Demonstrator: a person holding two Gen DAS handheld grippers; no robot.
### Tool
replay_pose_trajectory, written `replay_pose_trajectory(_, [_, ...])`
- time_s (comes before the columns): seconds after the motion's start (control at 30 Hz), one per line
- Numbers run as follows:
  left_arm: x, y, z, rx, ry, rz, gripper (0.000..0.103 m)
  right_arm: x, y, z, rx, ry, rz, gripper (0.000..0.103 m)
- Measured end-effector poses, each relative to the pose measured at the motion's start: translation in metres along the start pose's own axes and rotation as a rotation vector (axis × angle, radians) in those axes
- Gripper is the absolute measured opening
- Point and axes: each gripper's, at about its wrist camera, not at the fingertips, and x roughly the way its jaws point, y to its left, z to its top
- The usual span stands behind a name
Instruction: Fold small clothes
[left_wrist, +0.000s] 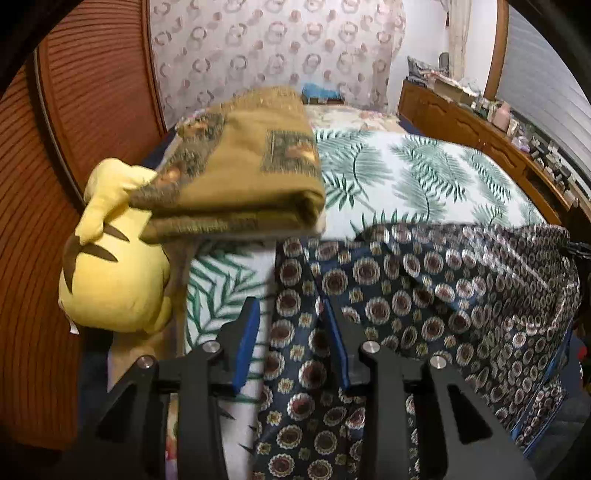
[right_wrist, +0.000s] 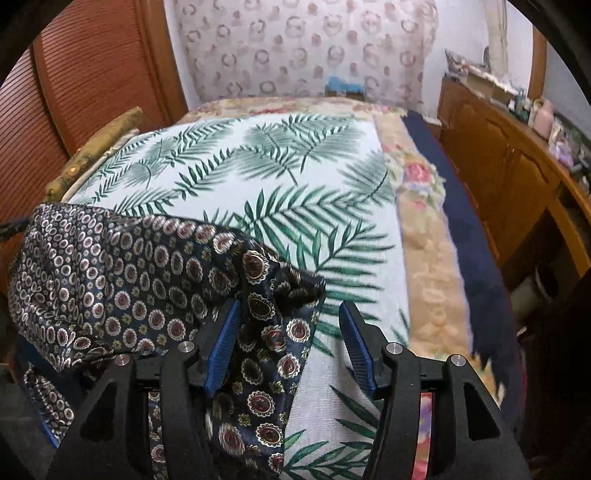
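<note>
Spreading stage, by my read: one dark patterned garment (left_wrist: 424, 295) lies across near edge of the leaf-print sheet (left_wrist: 424, 173), stretched between the two grippers, prob. so it can be flattened before 1st fold.

L gripper (left_wrist: 291, 332): jaws at a mid gap, cloth running up between the blue pads (left_wrist: 245, 343). Pads don't look pressed onto the fabric; can't tell if it's gripped or just lying in the gap. Garment fills 3–6 o'clock of L view.

R gripper (right_wrist: 288, 332): jaws wide. A bunched corner of the garment (right_wrist: 266, 302) sits between them, against the L pad, well clear of the R pad, so not clamped. Garment fills 8–10 o'clock of R view.

Counts:
- garments being worked: 1
- folded brown blanket (left_wrist: 236, 166): 1, at 11 o'clock in L view, parked off the work area, resting partly on the plush
- yellow plush toy (left_wrist: 114, 266): 1, at 9 o'clock
- grippers: 2

Wooden dresser (left_wrist: 480, 122) w/ clutter at 2 o'clock, not involved.

Folds done: none visible, cloth rumpled.
</note>
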Motion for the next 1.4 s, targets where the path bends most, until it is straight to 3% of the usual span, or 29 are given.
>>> replay_pose_trajectory(0.2, [0.016, -0.002, -0.015, -0.002, 0.062, -0.009, 0.035, 0.009, 0.003, -0.002, -0.008, -0.002, 0.016, 0.057])
replay_pose_trajectory(0.47, [0.021, -0.001, -0.013, -0.017, 0.037, -0.016, 0.035, 0.015, 0.010, 0.003, -0.055, -0.013, 0.033, 0.054])
replay_pose_trajectory(0.57, [0.021, -0.002, -0.012, 0.009, 0.028, -0.054, 0.031, 0.014, 0.013, 0.002, -0.070, -0.029, 0.065, 0.035])
replay_pose_trajectory(0.6, [0.021, -0.003, -0.013, 0.011, 0.024, -0.069, 0.026, 0.014, 0.013, 0.001, -0.074, -0.032, 0.082, 0.024])
replay_pose_trajectory(0.63, [0.021, -0.003, -0.013, 0.012, 0.024, -0.086, 0.013, 0.012, 0.014, 0.000, -0.077, -0.048, 0.108, 0.013])
replay_pose_trajectory(0.67, [0.021, -0.004, -0.013, 0.018, 0.028, -0.105, 0.003, 0.009, 0.015, 0.000, -0.077, -0.071, 0.134, 0.009])
replay_pose_trajectory(0.73, [0.019, -0.010, -0.014, 0.041, 0.030, -0.104, 0.000, 0.000, 0.019, -0.002, -0.084, -0.119, 0.175, 0.004])
replay_pose_trajectory(0.77, [0.016, -0.013, -0.015, 0.047, 0.023, -0.099, 0.000, -0.006, 0.021, -0.002, -0.087, -0.150, 0.151, 0.004])
replay_pose_trajectory(0.97, [-0.025, -0.026, 0.002, 0.022, -0.147, -0.113, 0.000, -0.049, 0.020, 0.020, -0.063, -0.308, 0.129, 0.002])
replay_pose_trajectory(1.1, [-0.054, -0.037, 0.036, 0.026, -0.270, -0.123, 0.000, -0.073, 0.022, 0.050, -0.097, -0.377, 0.087, 0.001])
replay_pose_trajectory(1.4, [-0.052, -0.044, 0.131, 0.034, -0.386, -0.117, 0.000, -0.087, 0.004, 0.142, -0.133, -0.468, -0.063, 0.000])
